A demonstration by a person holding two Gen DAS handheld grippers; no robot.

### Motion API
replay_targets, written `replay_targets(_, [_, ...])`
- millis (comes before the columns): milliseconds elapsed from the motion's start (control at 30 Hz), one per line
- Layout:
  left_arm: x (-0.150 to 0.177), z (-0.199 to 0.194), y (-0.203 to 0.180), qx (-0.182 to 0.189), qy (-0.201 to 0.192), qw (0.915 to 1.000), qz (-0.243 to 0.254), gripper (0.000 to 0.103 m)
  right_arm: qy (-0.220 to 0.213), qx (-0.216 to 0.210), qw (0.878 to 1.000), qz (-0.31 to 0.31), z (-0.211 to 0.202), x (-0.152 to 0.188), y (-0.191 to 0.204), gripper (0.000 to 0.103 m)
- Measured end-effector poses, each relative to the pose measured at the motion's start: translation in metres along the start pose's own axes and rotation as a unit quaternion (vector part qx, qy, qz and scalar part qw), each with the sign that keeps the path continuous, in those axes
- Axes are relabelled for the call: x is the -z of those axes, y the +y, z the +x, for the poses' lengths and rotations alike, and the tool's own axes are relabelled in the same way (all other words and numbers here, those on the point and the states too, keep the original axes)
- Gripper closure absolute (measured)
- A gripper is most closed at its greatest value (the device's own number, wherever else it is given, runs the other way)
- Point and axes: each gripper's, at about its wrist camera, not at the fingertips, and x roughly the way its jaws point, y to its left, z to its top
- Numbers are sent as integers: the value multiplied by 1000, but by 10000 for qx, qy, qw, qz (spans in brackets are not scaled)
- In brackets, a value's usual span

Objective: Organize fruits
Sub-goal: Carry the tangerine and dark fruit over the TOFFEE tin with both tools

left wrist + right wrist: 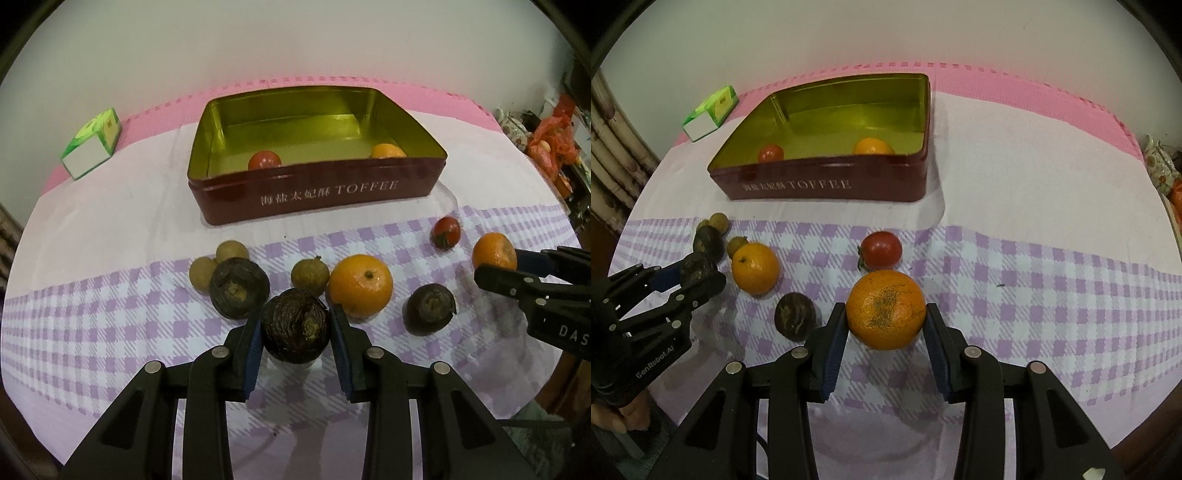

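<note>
In the left wrist view my left gripper [295, 326] is shut on a dark wrinkled passion fruit [295, 325], low over the checked cloth. In the right wrist view my right gripper [886, 317] is shut on a speckled orange [885, 309]. Each view shows the other one too: the right gripper [493, 267] at the right edge, the left gripper [701, 271] at the left edge. Behind stands the open red toffee tin [314, 195] [812, 184], gold inside, holding a tomato [264, 159] and an orange [388, 150].
Loose on the cloth lie an orange [360, 285], two dark passion fruits [239, 288] [430, 308], a tomato [446, 232] and three longans [232, 251]. A green and white box [92, 147] sits at the back left. Clutter stands past the table's right edge.
</note>
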Motion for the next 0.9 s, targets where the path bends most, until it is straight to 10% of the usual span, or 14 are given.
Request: replay_targets(900, [-82,-15,35,102,-663,9972,-340,68,-503,-295,9980,-255,-1,-83,21,65])
